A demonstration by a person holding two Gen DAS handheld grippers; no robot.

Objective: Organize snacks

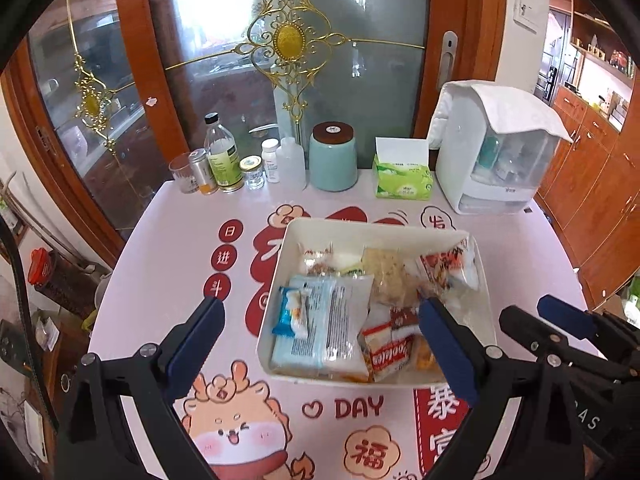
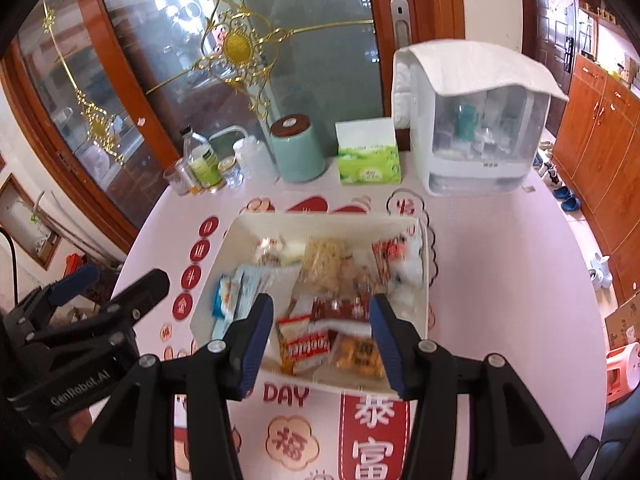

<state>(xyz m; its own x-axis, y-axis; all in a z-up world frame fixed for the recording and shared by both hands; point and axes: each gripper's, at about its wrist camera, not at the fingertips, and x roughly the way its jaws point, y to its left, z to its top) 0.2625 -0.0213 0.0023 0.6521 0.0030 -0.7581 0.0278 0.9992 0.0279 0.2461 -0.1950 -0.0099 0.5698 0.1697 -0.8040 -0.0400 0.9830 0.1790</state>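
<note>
A white tray point(image 1: 478, 280) is seen on the table point(image 1: 168, 240), filled with wrapped snacks point(image 2: 320, 280). No loose snack is seen on the table outside the tray. The gathering step is judged to be done or nearly so, though the near table edge is hidden behind the tools.

The left gripper point(image 1: 320, 340) is held above the tray's near left side, its jaws spread wide and nothing between them. The right gripper point(image 2: 320, 340) is held over the tray's near edge with its jaws partly apart; no packet is pinched, and the pads are not seen pressing on anything. Beneath it a red-and-white packet point(image 2: 304, 344) and an orange packet point(image 2: 358, 354) are lying; a pale blue pack point(image 1: 320, 320) and a small blue bar point(image 1: 291, 312) are lying at the tray's left side. A noodle block point(image 2: 322, 266) is seen further back.

The step in hand is judged to be either a tidying of the packets inside the tray or a withdrawal. If a packet is to be straightened, a descent onto one wrapper edge is called for, with the jaws closed gently, since the film is thin and slippery and neighbouring packets are overlapped.

At the table's far edge a green jar point(image 1: 333, 160), a tissue box point(image 1: 402, 180) and a white cabinet point(image 1: 500, 160) are standing well apart from the tray.
</note>
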